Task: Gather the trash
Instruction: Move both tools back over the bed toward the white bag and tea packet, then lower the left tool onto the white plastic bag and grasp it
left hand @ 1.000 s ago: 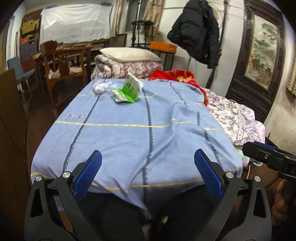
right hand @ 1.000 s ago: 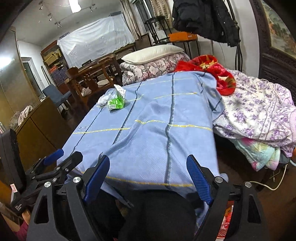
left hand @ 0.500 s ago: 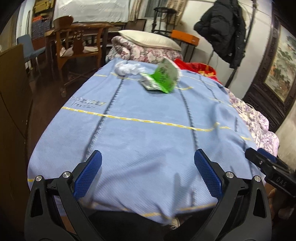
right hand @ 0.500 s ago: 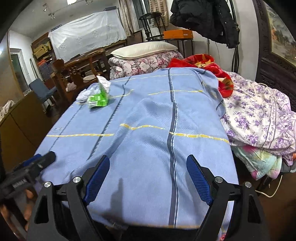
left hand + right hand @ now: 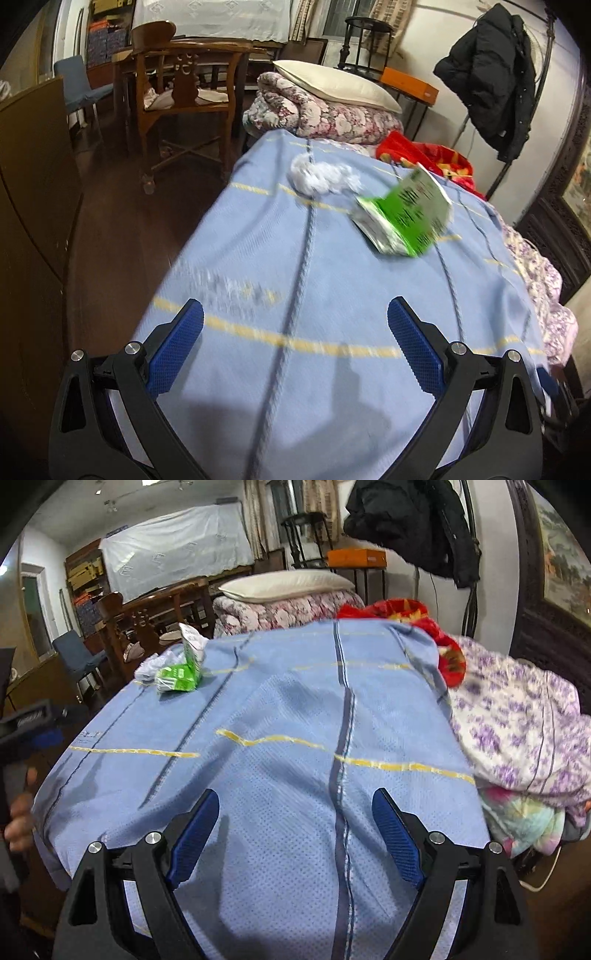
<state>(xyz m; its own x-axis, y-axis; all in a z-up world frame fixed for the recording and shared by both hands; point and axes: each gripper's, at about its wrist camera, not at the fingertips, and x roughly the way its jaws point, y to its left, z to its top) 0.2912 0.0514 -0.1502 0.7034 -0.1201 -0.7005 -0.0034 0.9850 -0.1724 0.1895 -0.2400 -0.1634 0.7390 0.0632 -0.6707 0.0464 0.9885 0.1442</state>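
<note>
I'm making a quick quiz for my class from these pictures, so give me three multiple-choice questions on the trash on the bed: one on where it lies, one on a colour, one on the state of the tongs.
1. Where does the crumpled tissue lie?
A. On the blue bedspread, right by the carton
B. On the floor
C. On the wooden chair

2. What colour is the flattened carton?
A. Red and yellow
B. Green and white
C. Black

3. How do the left tongs and right tongs stand?
A. Both shut on trash
B. One holds the tissue
C. Both open, nothing between them

Answers: 1 A, the tissue rests on the spread next to the carton. 2 B, green print on white. 3 C, only bedspread shows between the pads.
</note>
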